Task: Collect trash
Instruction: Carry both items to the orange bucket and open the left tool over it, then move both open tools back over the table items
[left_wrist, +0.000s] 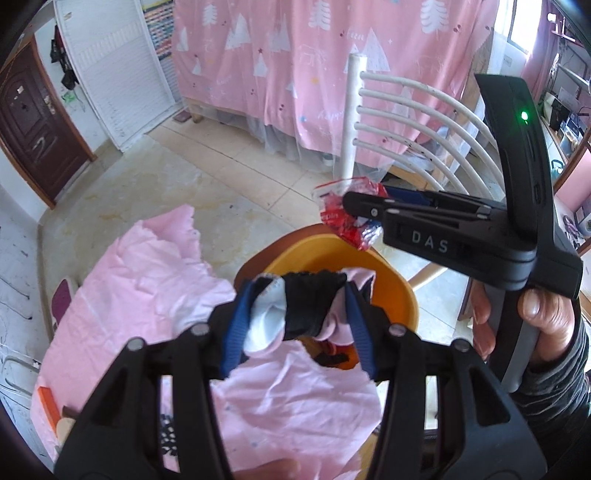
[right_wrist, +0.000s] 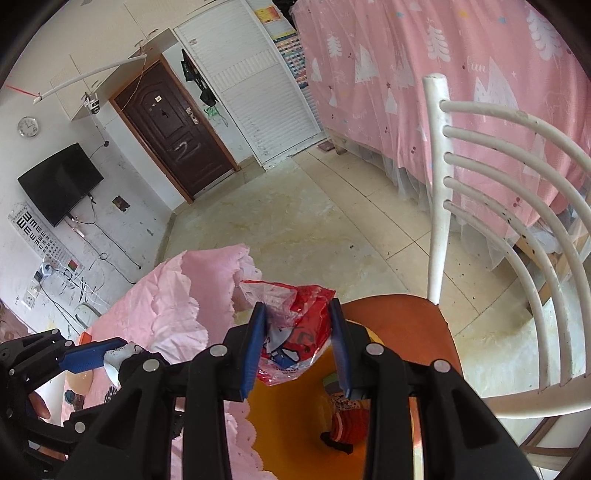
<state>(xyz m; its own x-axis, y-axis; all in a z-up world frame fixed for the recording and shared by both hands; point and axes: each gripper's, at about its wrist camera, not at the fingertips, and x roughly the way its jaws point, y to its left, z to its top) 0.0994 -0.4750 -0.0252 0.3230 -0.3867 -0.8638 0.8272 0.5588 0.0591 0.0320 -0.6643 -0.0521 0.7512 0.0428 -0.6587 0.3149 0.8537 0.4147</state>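
1. Trash, a crumpled red plastic wrapper, is clamped between the blue pads of the right gripper; the fingers are closed part-way, with the crushed wrapper filling the gap.
2. A wad of black, white and pink cloth is pinched by the left gripper, its fingers drawn in tight against it.
3. Both loads are held above the orange bin, the wrapper over the far rim and the cloth over the near side. Other items are seen at the bin's bottom.
4. The bin is stood on the seat of the white chair; its slatted back rises on the right.
5. A pink sheet is draped against the bin's left edge.
6. Bare tiled floor is left open beyond.
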